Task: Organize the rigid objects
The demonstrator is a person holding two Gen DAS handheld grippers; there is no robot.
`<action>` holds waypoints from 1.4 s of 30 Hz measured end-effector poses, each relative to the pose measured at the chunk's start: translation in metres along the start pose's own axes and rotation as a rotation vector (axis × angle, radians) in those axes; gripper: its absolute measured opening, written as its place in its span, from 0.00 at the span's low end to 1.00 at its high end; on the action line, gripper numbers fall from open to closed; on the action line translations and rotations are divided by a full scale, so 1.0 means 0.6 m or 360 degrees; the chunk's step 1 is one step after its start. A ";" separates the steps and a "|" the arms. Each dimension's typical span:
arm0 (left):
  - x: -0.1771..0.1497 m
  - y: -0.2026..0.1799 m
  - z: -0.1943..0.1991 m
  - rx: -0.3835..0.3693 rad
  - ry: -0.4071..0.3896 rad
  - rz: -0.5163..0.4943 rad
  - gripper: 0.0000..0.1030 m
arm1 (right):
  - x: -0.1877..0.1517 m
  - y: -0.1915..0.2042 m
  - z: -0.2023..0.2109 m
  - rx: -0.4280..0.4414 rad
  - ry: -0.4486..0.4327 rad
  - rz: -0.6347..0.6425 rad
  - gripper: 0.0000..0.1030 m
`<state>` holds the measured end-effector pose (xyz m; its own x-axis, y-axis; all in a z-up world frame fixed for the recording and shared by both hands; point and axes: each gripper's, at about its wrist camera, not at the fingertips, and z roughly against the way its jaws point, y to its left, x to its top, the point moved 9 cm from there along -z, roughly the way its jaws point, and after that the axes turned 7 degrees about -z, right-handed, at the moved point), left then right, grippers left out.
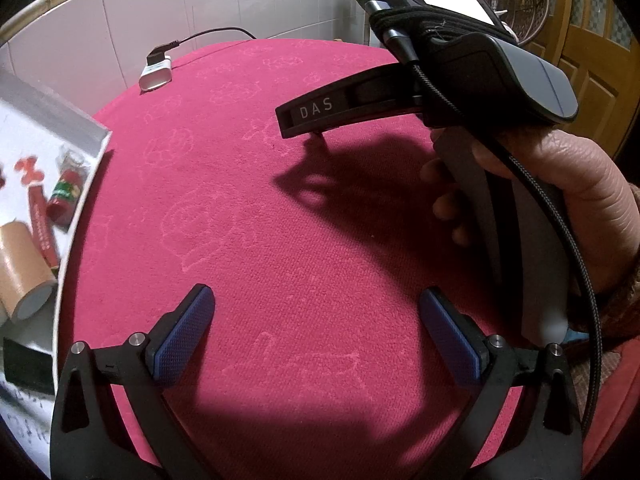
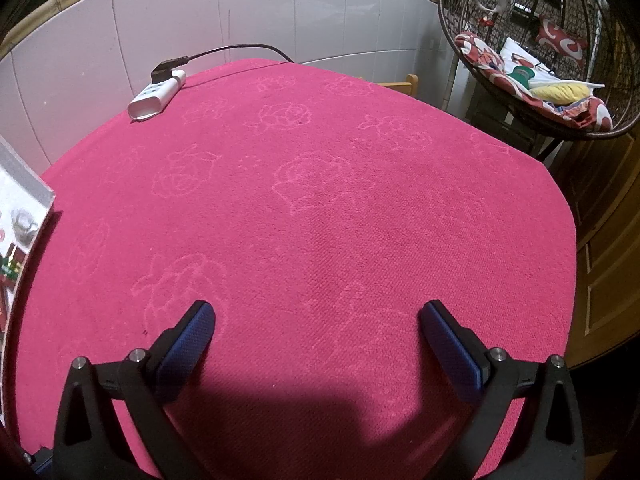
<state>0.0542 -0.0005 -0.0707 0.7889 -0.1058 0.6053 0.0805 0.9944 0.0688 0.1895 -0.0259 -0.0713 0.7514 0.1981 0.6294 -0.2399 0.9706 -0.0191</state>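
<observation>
White wall tiles (image 2: 280,12) are seen behind a table covered by a magenta cloth (image 2: 320,220), into which faint flower outlines are woven. At the upper left of both views, a white power strip (image 2: 157,96) is laid at the cloth's far edge, with a black plug and cable entering it.

At the left edge of the left wrist view, a clear-walled tray (image 1: 60,128) is placed on the cloth. Inside it, rigid objects are gathered: a tan cardboard tube (image 1: 22,268) with a pale open end, lying on its side at the lower left; a long red stick-shaped item (image 1: 40,224) just beside it; and a short red cylinder (image 1: 66,196) with green and white printing, tilted, near the tray's right wall. A small red flower-shaped piece (image 1: 28,170) is seen above them. A black flat item (image 1: 28,368) is seen below the tube; what it is cannot be told.

The left gripper (image 1: 316,332) is held spread wide over bare cloth at the bottom of the frame, its blue pads (image 1: 184,340) gripping nothing. The right gripper (image 2: 316,344) is likewise spread wide and empty over the cloth. In the left wrist view, the right-hand device is seen at the upper right, gripped by a hand (image 1: 560,200), with a braided cable trailing down from it.

At the upper right of the right wrist view, a wicker hanging chair (image 2: 540,60) with patterned cushions is visible.
</observation>
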 end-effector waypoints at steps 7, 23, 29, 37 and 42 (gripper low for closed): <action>0.000 0.000 0.000 0.0000 0.0000 0.0000 1.00 | -0.001 0.002 0.000 0.0002 -0.0001 0.0006 1.00; 0.001 -0.001 -0.003 -0.0002 -0.0001 0.0002 1.00 | -0.004 0.001 -0.003 0.0001 -0.0002 0.0008 1.00; 0.001 -0.002 -0.003 -0.0001 -0.0002 0.0002 1.00 | -0.004 0.002 -0.002 0.0001 -0.0001 0.0008 1.00; 0.001 -0.002 -0.003 -0.0002 -0.0002 0.0002 1.00 | -0.004 0.001 -0.002 0.0002 -0.0001 0.0008 1.00; 0.001 -0.002 -0.003 -0.0002 -0.0001 0.0002 1.00 | -0.005 0.008 -0.002 -0.0017 -0.0004 -0.0035 1.00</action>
<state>0.0554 -0.0020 -0.0718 0.7884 -0.1048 0.6062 0.0803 0.9945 0.0675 0.1870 -0.0217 -0.0745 0.7548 0.1764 0.6318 -0.2167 0.9761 -0.0137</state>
